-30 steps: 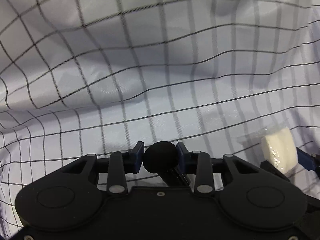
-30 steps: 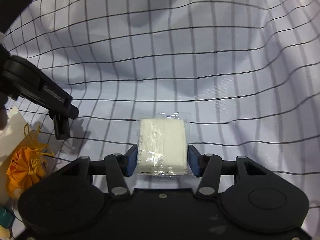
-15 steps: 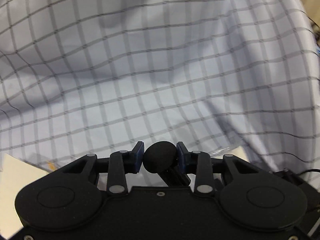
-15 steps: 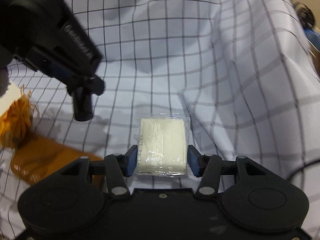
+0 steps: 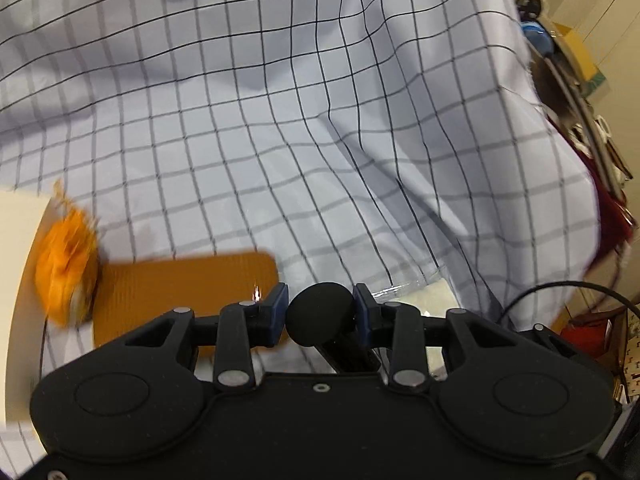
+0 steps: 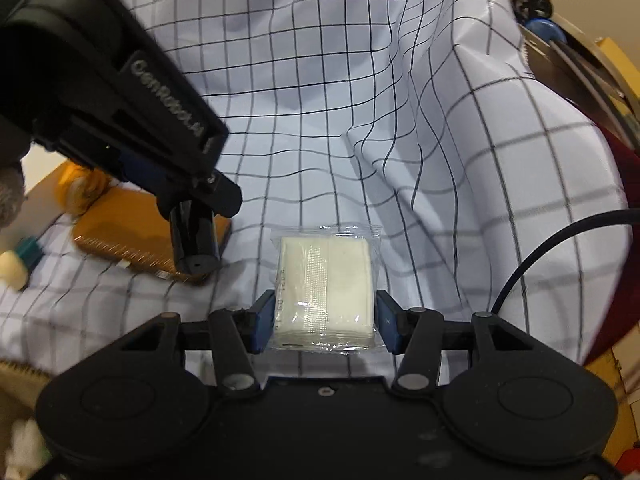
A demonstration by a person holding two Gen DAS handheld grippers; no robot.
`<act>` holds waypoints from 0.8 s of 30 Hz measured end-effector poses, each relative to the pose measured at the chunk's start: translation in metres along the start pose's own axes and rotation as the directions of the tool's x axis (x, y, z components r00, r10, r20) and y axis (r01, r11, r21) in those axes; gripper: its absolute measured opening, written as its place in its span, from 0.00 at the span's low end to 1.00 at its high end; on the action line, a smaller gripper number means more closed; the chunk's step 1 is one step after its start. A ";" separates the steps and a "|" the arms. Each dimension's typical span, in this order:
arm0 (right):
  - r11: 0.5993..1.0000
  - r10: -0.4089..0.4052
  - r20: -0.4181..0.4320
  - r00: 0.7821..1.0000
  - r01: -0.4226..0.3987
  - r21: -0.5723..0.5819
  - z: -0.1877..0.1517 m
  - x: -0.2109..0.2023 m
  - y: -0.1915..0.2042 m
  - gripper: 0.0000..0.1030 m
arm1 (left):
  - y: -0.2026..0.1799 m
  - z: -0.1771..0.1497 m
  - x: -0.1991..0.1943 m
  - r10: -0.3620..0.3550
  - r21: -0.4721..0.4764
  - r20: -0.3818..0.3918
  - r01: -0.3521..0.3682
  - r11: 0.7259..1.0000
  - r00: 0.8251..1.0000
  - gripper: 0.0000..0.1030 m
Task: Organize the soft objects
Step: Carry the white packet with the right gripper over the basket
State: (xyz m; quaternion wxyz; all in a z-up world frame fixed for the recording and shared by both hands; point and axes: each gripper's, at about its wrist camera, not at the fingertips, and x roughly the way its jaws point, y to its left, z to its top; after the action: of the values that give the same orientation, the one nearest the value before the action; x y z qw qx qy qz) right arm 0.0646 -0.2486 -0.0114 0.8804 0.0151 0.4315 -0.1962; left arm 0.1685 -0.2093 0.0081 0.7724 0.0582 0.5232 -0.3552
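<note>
While both tongs carry loads over the checked white cloth (image 6: 360, 80), I log two held items.

Right tongs (image 6: 325, 322) clenched on the flat white wipe pack in clear wrap (image 6: 325, 284), aloft above the cloth; left tongs (image 5: 321, 314) clamped on a round-ended black cylinder (image 5: 320, 314). Risk: the slick wrap could slide out of the pads if I tilt or jolt. Containers: none clearly visible; an orange drawstring pouch (image 5: 66, 268) and a brown ribbed mat (image 5: 188, 280) lie loose on the desk.
</note>
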 end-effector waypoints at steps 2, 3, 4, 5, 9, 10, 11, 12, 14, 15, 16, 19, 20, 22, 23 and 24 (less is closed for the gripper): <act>1.000 0.020 0.006 1.000 -0.020 0.008 -0.010 -0.015 0.002 0.50 | -0.002 -0.017 -0.016 0.009 -0.008 0.019 -0.009 1.000 1.000 0.34; 0.999 0.032 0.011 0.999 -0.032 0.012 -0.016 -0.023 0.005 0.50 | -0.003 -0.025 -0.023 0.012 -0.013 0.029 -0.012 1.000 1.000 0.34; 0.999 0.045 0.016 0.999 -0.045 0.016 -0.021 -0.031 0.007 0.50 | -0.003 -0.034 -0.031 0.019 -0.021 0.039 -0.018 1.000 0.999 0.34; 0.998 0.059 0.024 0.998 -0.059 0.018 -0.028 -0.041 0.009 0.50 | -0.004 -0.044 -0.039 0.029 -0.028 0.052 -0.028 0.999 0.998 0.34; 0.994 0.109 0.049 0.993 -0.110 0.019 -0.047 -0.073 0.023 0.50 | -0.004 -0.076 -0.071 0.074 -0.048 0.116 -0.069 0.996 0.990 0.34; 0.992 0.124 0.054 0.991 -0.125 0.018 -0.052 -0.080 0.025 0.50 | -0.004 -0.085 -0.078 0.085 -0.054 0.129 -0.078 0.995 0.988 0.34; 0.990 0.141 0.063 0.988 -0.142 0.015 -0.058 -0.089 0.029 0.50 | -0.004 -0.092 -0.084 0.096 -0.060 0.140 -0.088 0.994 0.985 0.34; 0.988 0.152 0.071 0.986 -0.153 0.011 -0.061 -0.094 0.031 0.50 | -0.003 -0.100 -0.092 0.110 -0.065 0.153 -0.101 0.993 0.982 0.34; 0.983 0.181 0.088 0.980 -0.182 0.006 -0.069 -0.108 0.036 0.50 | -0.002 -0.118 -0.107 0.146 -0.078 0.185 -0.134 0.988 0.972 0.34; 0.980 0.199 0.098 0.975 -0.200 0.003 -0.074 -0.116 0.038 0.50 | 0.000 -0.127 -0.115 0.165 -0.091 0.205 -0.149 0.985 0.965 0.34; 0.977 0.213 0.107 0.971 -0.215 0.001 -0.078 -0.123 0.040 0.50 | 0.000 -0.134 -0.121 0.180 -0.104 0.218 -0.161 0.982 0.959 0.34; 0.967 0.253 0.134 0.958 -0.255 -0.003 -0.087 -0.142 0.044 0.50 | 0.002 -0.160 -0.137 0.229 -0.149 0.243 -0.197 0.969 0.943 0.34; 0.963 0.266 0.141 0.954 -0.268 -0.002 -0.090 -0.147 0.045 0.50 | 0.003 -0.169 -0.140 0.250 -0.164 0.246 -0.214 0.963 0.936 0.34; 0.956 0.291 0.152 0.945 -0.294 0.000 -0.096 -0.156 0.046 0.50 | 0.004 -0.183 -0.145 0.291 -0.187 0.248 -0.249 0.950 0.924 0.34; 0.952 0.301 0.157 0.941 -0.305 0.002 -0.098 -0.158 0.045 0.50 | 0.004 -0.190 -0.147 0.312 -0.198 0.247 -0.268 0.943 0.917 0.34; 0.949 0.312 0.163 0.936 -0.316 0.002 -0.101 -0.162 0.046 0.50 | 0.004 -0.196 -0.147 0.333 -0.210 0.246 -0.285 0.935 0.910 0.34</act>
State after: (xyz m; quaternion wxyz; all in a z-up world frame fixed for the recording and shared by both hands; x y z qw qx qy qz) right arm -0.0845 -0.1327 0.0429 0.9320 0.0802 0.3485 -0.0598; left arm -0.0091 -0.0435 0.0447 0.8868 0.0241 0.4221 -0.1869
